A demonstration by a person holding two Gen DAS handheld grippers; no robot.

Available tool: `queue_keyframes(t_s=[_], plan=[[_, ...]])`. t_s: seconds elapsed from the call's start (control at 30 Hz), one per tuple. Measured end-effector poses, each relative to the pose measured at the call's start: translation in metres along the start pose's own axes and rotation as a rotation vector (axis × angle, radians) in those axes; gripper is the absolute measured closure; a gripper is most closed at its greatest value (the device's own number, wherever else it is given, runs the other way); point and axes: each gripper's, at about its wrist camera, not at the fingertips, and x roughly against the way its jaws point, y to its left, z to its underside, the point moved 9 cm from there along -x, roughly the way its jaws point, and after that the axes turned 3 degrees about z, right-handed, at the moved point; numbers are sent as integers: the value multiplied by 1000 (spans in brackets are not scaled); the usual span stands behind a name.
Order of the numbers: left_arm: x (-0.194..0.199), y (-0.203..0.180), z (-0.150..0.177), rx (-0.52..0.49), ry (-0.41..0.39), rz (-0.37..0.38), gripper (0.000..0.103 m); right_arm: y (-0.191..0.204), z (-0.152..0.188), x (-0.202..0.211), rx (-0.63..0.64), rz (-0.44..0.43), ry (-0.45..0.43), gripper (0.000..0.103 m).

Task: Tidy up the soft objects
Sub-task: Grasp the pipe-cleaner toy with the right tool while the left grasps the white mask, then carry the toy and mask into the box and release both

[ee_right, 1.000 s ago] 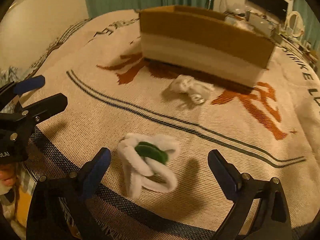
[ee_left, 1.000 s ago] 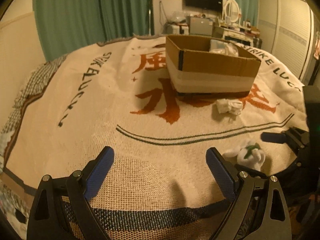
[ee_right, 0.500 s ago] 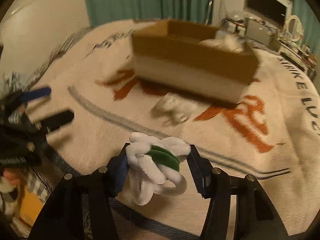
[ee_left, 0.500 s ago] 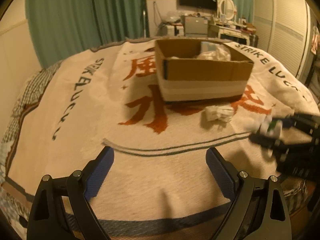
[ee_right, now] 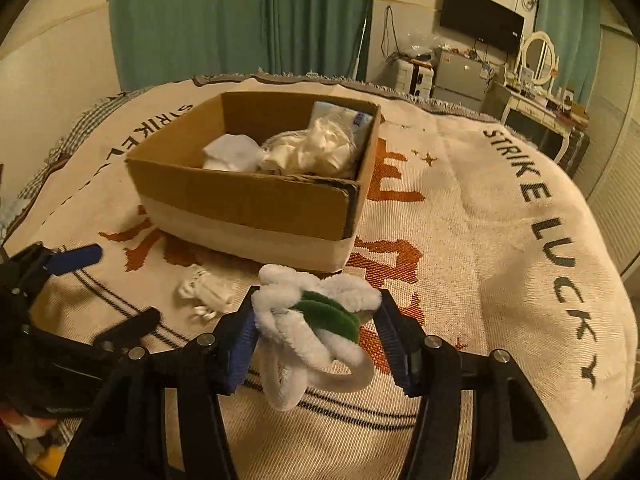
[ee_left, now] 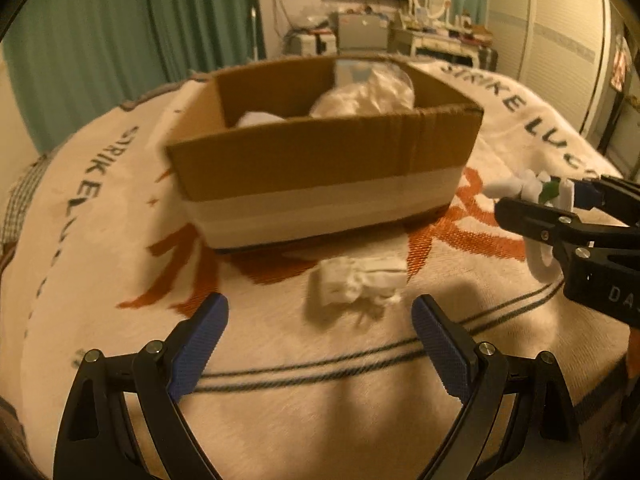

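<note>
Your right tongs (ee_right: 316, 326): clamped on the white-and-green plush loop (ee_right: 316, 320), cardboard box (ee_right: 248, 200) ahead. Your left tongs (ee_left: 320, 336): apart, white cloth bundle (ee_left: 360, 282) just beyond the tips.

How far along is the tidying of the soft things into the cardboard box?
Partly done. The cardboard box already holds white soft items. The right gripper is shut on the white and green fuzzy bundle, lifted short of the box. One white cloth bundle lies on the blanket ahead of the open left gripper.
</note>
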Motion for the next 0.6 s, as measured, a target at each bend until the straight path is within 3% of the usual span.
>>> queue_keyframes(t_s=[0.13,0.3,0.4,0.47,0.5,0.6], plan=[[-21,-18,-4,-37,17,24,10,-3,0,-9,-24,-39,3,48],[-45,-17,-9,6,45,33,11,-5,2,-16,-38,-62,13,48],[-51,-15,-9,16,51,44,31,-7,5,-21,-48,-65,28,48],[-51,-16,-6,17,57,59,35,-9,5,-21,-58,-65,24,48],[-49,-16,-5,18,53,66,44,-10,5,-20,-63,-63,20,48],[-40,-18,0,3,45,71,46,-12,6,-19,-66,-52,14,48]])
